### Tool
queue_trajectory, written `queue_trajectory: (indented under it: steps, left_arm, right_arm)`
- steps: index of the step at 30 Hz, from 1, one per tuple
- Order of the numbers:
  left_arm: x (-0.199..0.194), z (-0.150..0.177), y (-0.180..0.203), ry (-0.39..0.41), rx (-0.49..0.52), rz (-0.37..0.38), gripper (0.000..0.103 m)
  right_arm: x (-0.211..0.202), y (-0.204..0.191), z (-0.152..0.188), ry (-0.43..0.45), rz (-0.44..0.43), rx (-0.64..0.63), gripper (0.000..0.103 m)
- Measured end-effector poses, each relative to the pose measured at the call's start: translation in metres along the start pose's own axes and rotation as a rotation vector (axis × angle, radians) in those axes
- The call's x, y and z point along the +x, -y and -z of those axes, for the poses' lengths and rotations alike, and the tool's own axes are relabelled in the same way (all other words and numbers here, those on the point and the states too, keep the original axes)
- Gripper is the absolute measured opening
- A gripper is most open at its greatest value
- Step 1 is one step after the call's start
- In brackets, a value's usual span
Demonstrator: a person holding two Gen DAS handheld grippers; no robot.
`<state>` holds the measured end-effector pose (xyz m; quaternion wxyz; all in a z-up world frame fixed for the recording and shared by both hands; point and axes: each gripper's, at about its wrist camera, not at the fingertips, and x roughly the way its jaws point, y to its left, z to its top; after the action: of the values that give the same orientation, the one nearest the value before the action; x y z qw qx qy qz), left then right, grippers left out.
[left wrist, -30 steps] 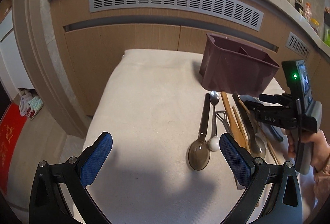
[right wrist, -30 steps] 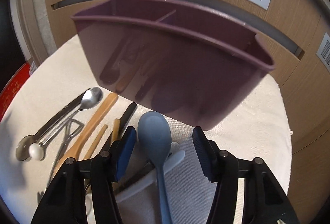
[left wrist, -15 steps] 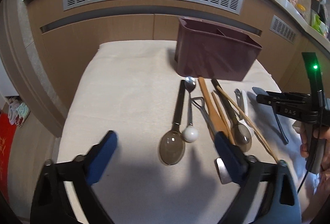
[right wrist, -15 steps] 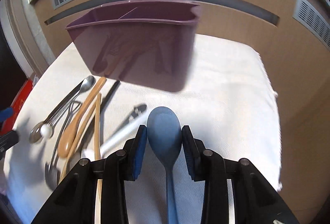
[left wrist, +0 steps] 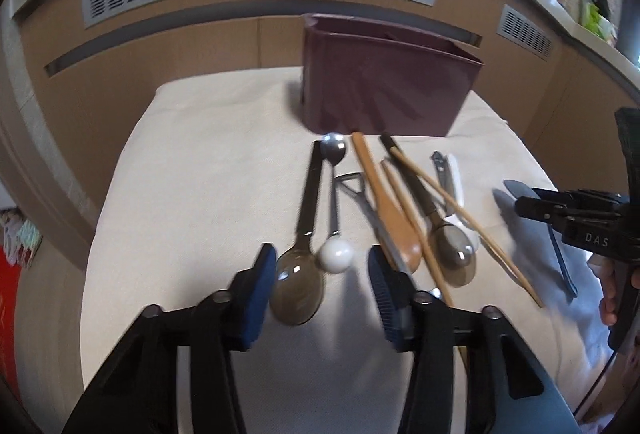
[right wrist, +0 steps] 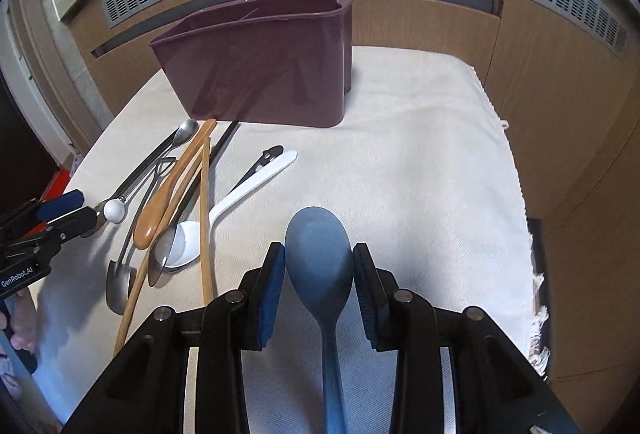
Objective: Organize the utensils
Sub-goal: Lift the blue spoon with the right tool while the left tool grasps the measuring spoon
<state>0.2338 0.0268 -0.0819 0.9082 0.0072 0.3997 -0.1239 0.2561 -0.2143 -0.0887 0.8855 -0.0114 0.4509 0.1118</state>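
Organizing just starting: right gripper (right wrist: 319, 276) is clamping the blue plastic spoon (right wrist: 319, 260), nothing binned yet as far as can be seen.

Dark maroon plastic divided caddy (right wrist: 260, 74) is sitting at 12 o'clock on the cream cloth-covered table (right wrist: 420, 154); what shows of its compartments is looking empty, the bottoms hidden. Right pads are pressing both sides of the blue bowl, handle running back between the fingers. Left gripper (left wrist: 322, 288) is partly open, jaws just been closing around the translucent grey-brown spoon (left wrist: 298, 284) and the white ball-ended metal spoon (left wrist: 335, 254), pads not yet touching. Still lying loose at 9–10 o'clock from the blue spoon: wooden spoon (right wrist: 172, 190), bamboo chopsticks (right wrist: 206, 218), white plastic ladle spoon (right wrist: 224, 206), plus several metal pieces.
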Motion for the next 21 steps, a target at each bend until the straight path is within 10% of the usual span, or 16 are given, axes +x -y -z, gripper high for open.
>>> queue_trajectory:
  steps: [11,21]
  left_arm:
    - [0.029,-0.003,0.018,-0.011,0.076,-0.111,0.022]
    - [-0.057,-0.030,0.005,0.191,-0.037,-0.077,0.022]
  right_arm:
    - [-0.009,-0.005,0.007,0.012,0.000,-0.008,0.032]
    - [-0.035,-0.014,0.004,0.092,-0.028,-0.026,0.032]
